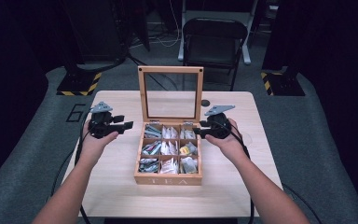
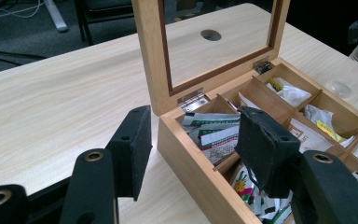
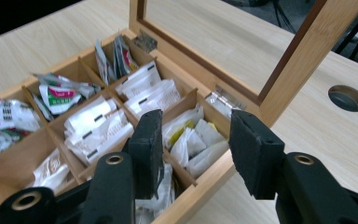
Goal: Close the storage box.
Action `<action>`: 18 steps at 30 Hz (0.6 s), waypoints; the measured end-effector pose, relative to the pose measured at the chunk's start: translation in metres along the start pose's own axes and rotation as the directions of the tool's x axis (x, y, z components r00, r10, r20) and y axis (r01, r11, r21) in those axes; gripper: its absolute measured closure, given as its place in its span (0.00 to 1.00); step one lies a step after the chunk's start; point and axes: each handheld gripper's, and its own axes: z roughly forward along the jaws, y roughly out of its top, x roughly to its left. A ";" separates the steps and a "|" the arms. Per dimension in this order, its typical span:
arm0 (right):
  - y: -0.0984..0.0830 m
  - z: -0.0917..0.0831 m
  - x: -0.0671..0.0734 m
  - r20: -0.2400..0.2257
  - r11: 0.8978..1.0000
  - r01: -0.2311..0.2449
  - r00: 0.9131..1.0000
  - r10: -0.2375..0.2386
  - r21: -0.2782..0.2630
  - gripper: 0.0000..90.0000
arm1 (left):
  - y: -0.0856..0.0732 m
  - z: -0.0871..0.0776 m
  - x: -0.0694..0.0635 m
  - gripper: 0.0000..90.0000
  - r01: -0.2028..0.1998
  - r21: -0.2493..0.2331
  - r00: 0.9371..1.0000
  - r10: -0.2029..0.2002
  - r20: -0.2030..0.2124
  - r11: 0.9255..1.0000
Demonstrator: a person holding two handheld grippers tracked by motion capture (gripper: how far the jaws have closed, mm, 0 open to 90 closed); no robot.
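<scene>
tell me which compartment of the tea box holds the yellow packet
The middle-row compartment on the right side of the tea box: its yellow packet stands out; the others look white, grey or green.

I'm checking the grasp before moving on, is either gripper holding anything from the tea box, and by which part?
Nothing is held. The left gripper and right gripper both stand open beside the tea box, with no tea bag between the pads.

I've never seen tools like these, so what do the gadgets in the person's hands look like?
Each hand holds a black device: the left gripper and the right gripper. Each has two flat-faced black jaws with brass-ringed bolt holes, a grey three-cornered plate on top and a black cable trailing back. The forearms are bare.
</scene>
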 end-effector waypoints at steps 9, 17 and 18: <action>-0.012 -0.006 0.007 -0.043 1.000 -0.025 0.999 0.025 -0.012 0.61 | -0.002 -0.002 0.000 0.50 -0.004 0.001 1.000 0.004 0.002 1.000; -0.023 -0.007 0.015 -0.070 1.000 0.005 0.997 -0.006 -0.013 0.66 | -0.004 -0.004 -0.001 0.50 -0.012 0.007 1.000 0.012 -0.001 1.000; -0.024 -0.006 0.016 -0.074 1.000 0.006 0.997 -0.007 -0.016 0.66 | -0.005 -0.004 -0.001 0.50 -0.011 0.007 1.000 0.011 -0.002 1.000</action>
